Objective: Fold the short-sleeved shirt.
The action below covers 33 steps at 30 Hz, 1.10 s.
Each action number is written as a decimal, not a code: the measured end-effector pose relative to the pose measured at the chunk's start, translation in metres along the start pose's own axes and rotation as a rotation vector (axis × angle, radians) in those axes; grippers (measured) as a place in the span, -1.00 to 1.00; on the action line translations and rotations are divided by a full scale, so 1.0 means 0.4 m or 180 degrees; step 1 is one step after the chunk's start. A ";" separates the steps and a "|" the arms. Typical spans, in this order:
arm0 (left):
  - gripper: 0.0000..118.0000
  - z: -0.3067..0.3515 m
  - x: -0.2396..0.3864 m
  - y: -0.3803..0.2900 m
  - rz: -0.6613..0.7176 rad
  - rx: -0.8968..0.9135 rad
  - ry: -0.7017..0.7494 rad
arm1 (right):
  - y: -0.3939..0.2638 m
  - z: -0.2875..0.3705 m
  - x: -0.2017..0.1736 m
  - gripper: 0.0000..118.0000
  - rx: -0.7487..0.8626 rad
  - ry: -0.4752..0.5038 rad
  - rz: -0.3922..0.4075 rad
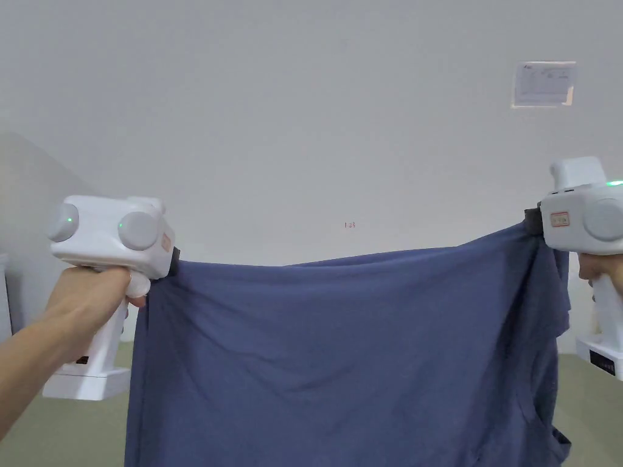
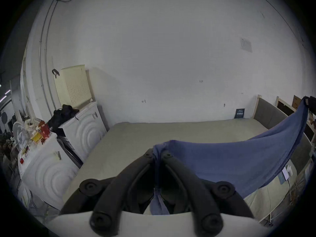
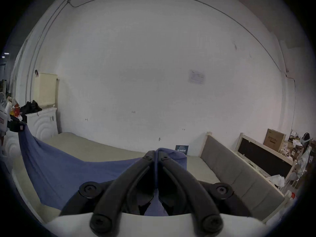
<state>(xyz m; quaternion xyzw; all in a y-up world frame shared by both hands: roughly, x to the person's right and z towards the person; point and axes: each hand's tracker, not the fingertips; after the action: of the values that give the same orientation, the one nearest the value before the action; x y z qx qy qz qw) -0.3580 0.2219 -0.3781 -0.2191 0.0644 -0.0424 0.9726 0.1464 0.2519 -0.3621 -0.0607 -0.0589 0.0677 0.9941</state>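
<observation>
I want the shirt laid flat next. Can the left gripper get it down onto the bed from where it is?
Probably yes. The left gripper is shut on the blue shirt, the right gripper likewise, and the bed lies bare beneath them with nothing between.

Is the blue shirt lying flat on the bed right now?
No, the blue shirt hangs stretched in the air between the left gripper and the right gripper, above the bed.
</observation>
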 end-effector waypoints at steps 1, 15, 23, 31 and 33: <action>-0.92 -0.007 0.006 0.015 -0.0015 0.0018 0.0024 | 0.011 -0.024 -0.001 -0.96 -0.0008 -0.0012 -0.0012; -0.92 -0.253 0.064 0.267 -0.0071 0.0281 0.0220 | 0.124 -0.263 0.002 -0.96 0.0086 -0.0112 0.0010; -0.92 -0.449 0.068 0.308 -0.0066 0.0312 0.0323 | 0.196 -0.554 -0.077 -0.96 0.0135 -0.0160 0.0059; -0.92 -0.657 0.092 0.146 -0.0132 0.0067 0.0366 | -0.004 -0.596 -0.190 -0.96 -0.0132 -0.0122 0.0084; -0.92 -0.716 0.095 0.067 -0.0090 -0.0112 0.0320 | -0.094 -0.648 -0.196 -0.96 -0.0333 -0.0072 0.0059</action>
<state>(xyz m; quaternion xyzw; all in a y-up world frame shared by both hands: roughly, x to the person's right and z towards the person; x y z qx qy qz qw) -0.3603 0.1213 -0.6504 -0.2347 0.1108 -0.0660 0.9635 0.1066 0.1747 -0.6214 -0.1123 -0.0730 0.0744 0.9882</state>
